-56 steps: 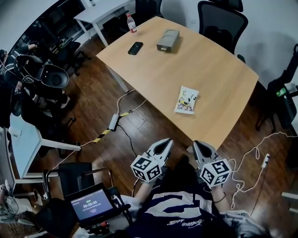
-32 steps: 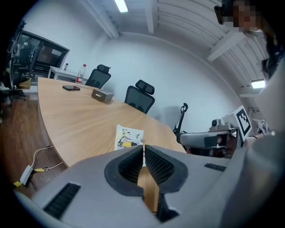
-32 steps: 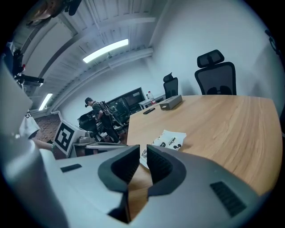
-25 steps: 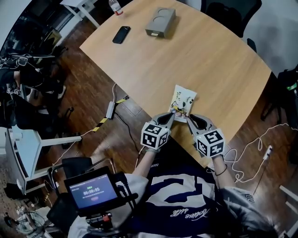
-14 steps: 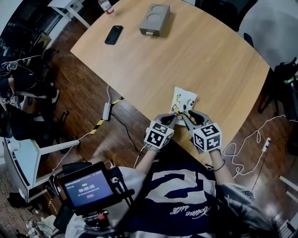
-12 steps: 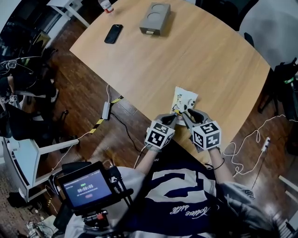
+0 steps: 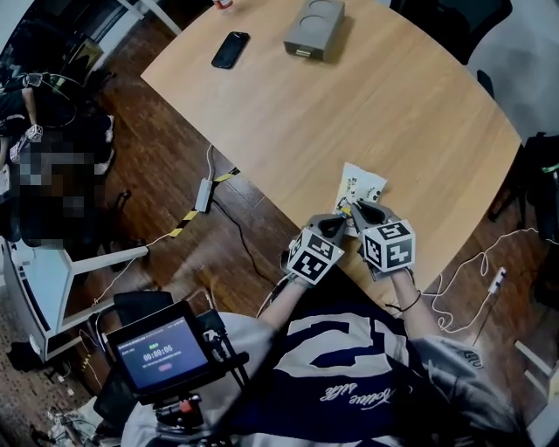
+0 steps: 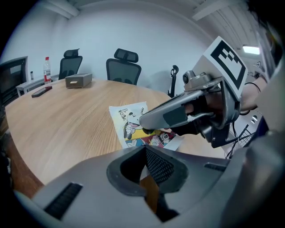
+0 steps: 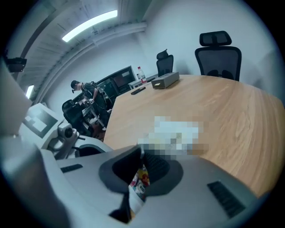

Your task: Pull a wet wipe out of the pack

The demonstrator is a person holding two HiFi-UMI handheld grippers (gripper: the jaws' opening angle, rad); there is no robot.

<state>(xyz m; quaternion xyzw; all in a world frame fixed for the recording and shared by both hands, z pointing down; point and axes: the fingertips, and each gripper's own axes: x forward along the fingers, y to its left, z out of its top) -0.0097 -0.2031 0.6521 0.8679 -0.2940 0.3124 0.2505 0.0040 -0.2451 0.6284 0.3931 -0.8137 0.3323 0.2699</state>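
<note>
The wet wipe pack [image 7: 362, 185], white with cartoon print, lies flat near the table's near edge. My right gripper [image 7: 356, 210] has its tips on the pack's near end, and its jaws are closing. In the right gripper view a printed flap [image 9: 139, 180] of the pack is pinched between the jaws of the right gripper [image 9: 141, 156]. My left gripper [image 7: 336, 226] hangs just left of it at the table edge, off the pack. Seen in its own view, the left gripper [image 8: 144, 149] is shut with nothing in it, and the pack [image 8: 132, 120] lies beyond under the right gripper [image 8: 147, 128].
The round-cornered wooden table [image 7: 288, 113] carries a black phone [image 7: 231, 49] and a grey box [image 7: 314, 26] at its far end. Office chairs [image 8: 124, 67] stand behind it. Cables and a power strip [image 7: 203, 195] lie on the floor to the left.
Both grippers rose from below the table edge to the pack's near end. The right gripper's jaws, spread over the pack half a second ago, have closed on its flap.
</note>
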